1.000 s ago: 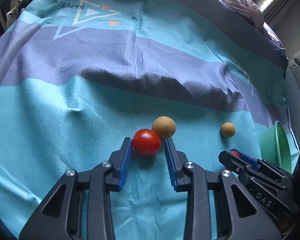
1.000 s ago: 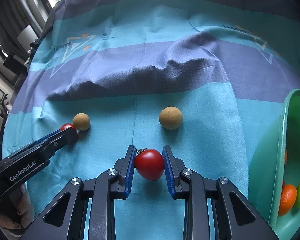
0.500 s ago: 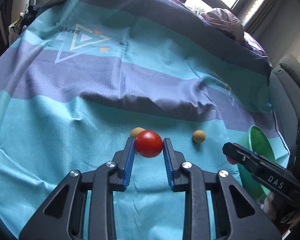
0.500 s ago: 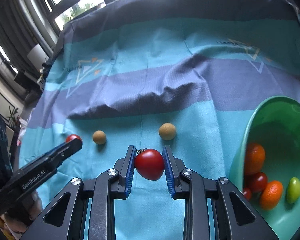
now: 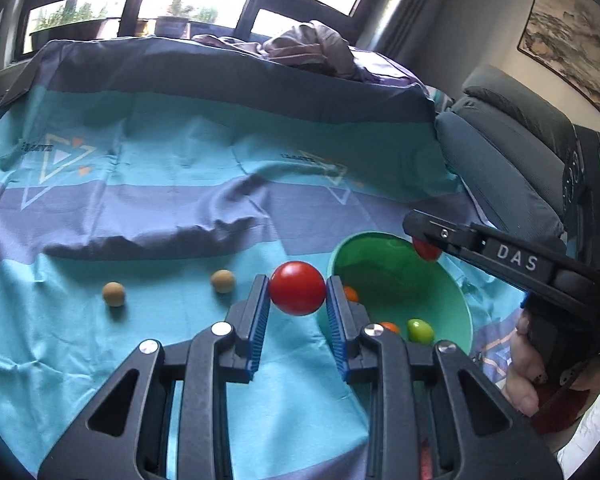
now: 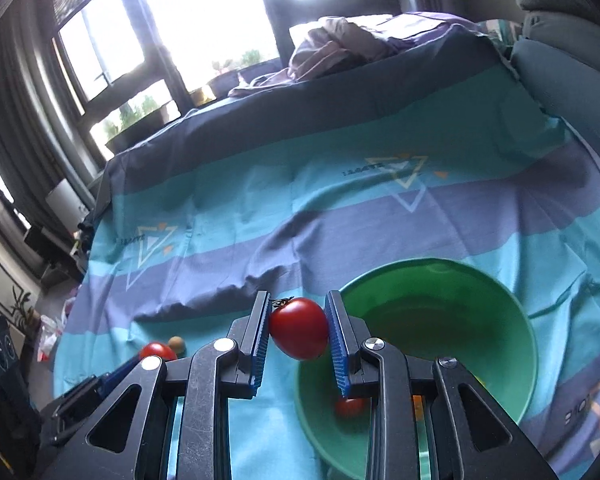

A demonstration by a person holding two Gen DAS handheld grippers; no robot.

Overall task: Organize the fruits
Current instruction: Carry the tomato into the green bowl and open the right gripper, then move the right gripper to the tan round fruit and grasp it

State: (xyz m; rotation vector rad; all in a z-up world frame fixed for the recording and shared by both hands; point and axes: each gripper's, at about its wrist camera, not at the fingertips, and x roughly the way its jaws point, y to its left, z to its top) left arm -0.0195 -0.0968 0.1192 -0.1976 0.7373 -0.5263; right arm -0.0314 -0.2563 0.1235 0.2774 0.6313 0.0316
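My left gripper (image 5: 297, 289) is shut on a round red tomato (image 5: 297, 288), held in the air just left of the green bowl (image 5: 456, 296). My right gripper (image 6: 298, 330) is shut on a red tomato with a stem (image 6: 299, 333), above the bowl's (image 6: 512, 320) left rim. In the left wrist view the right gripper (image 5: 424, 246) reaches over the bowl's far rim with its tomato (image 5: 426, 249). The bowl holds orange, red and green fruits (image 5: 420, 330). Two tan round fruits (image 5: 223, 281) (image 5: 113, 294) lie on the cloth to the left. The left gripper's tomato (image 6: 156, 350) shows at lower left in the right wrist view.
A striped teal and purple cloth (image 5: 160, 184) covers the surface, with a raised fold (image 5: 148, 236) across its middle. A grey armchair (image 5: 512, 148) stands at the right. Crumpled fabric (image 5: 308, 50) lies at the far edge under the windows. A hand (image 5: 524, 364) holds the right gripper.
Both grippers rose off the cloth with their tomatoes and swung toward the bowl. The left closed on its tomato at the start. The two tan fruits stayed put.
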